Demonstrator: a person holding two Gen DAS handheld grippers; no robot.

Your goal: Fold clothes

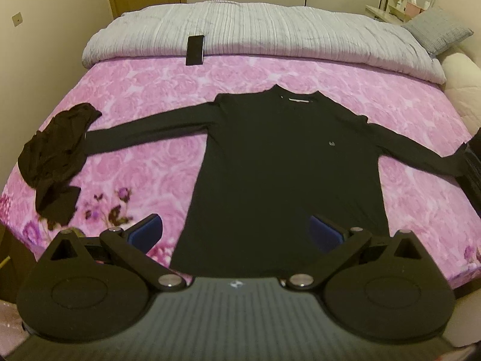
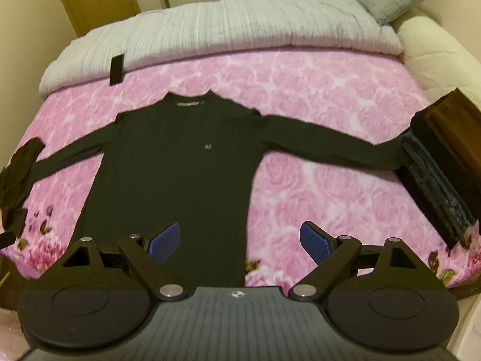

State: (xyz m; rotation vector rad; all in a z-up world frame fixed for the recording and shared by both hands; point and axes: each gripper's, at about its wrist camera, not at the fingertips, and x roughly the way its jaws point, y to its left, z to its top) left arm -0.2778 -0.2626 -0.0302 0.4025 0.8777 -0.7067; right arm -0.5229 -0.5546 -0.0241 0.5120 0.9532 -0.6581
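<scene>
Blue-padded, the left hand-held gripper (image 1: 236,233) hangs spread wide and empty above the hem of the black long-sleeved shirt (image 1: 285,174), which lies flat on the pink bed (image 1: 144,90), sleeves out. From the right wrist, the right hand-held gripper (image 2: 240,242) is equally released over the shirt's right hem edge. Best pinch one sleeve cuff low, then carry it across without dragging the body.

A: What lay on the bed (image 2: 300,90)?

B: A black long-sleeved shirt (image 2: 168,180), spread flat, front up, both sleeves outstretched; its right-hand cuff reached a stack of folded dark clothes (image 2: 436,174), its other cuff a crumpled dark garment (image 2: 18,162).

A: And the right gripper (image 2: 240,240)?

B: Held above the hem, jaws wide apart, empty. A black phone (image 2: 116,69) rested against the grey duvet (image 2: 225,27).
</scene>
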